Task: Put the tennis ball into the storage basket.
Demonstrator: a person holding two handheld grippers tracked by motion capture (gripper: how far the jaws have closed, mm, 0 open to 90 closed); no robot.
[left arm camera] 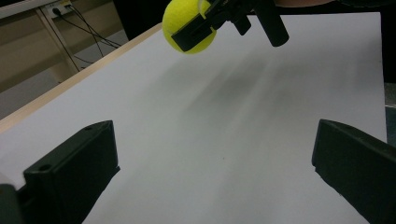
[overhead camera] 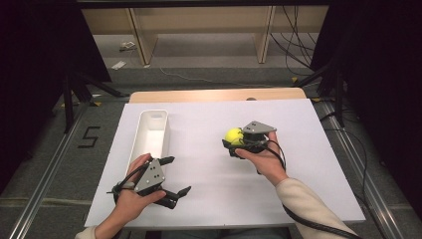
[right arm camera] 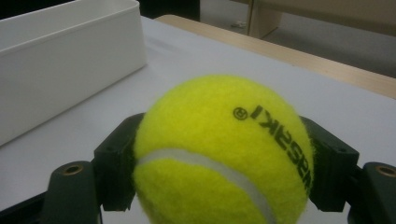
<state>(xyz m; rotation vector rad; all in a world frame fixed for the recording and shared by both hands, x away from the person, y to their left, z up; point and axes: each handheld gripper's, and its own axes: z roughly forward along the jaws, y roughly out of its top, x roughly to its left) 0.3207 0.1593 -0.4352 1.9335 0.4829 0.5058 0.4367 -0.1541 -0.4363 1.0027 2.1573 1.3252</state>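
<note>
Right now, from the high view, the right tool (overhead camera: 238, 141) is clamped on a yellow tennis ball (overhead camera: 233, 135), held over the middle of the white-covered bench (overhead camera: 209, 199). The ball is carried in the jaws, which point leftward toward the long white bin (overhead camera: 152, 130); I'd judge that bin is where the ball is meant to go. The left tool (overhead camera: 174, 177) sits near the bench's front edge just below the bin, its jaws spread apart with nothing between them, likely just waiting out of the way.

From the left gripper view, its own two black jaws stand wide over bare white surface, and farther off the ball (left arm camera: 187, 25) shows pinched in the other tool.

From the right gripper view, the ball (right arm camera: 224, 154) is squeezed between both pads on its sides, and the bin's wall (right arm camera: 70, 70) stands close ahead on the left.
</note>
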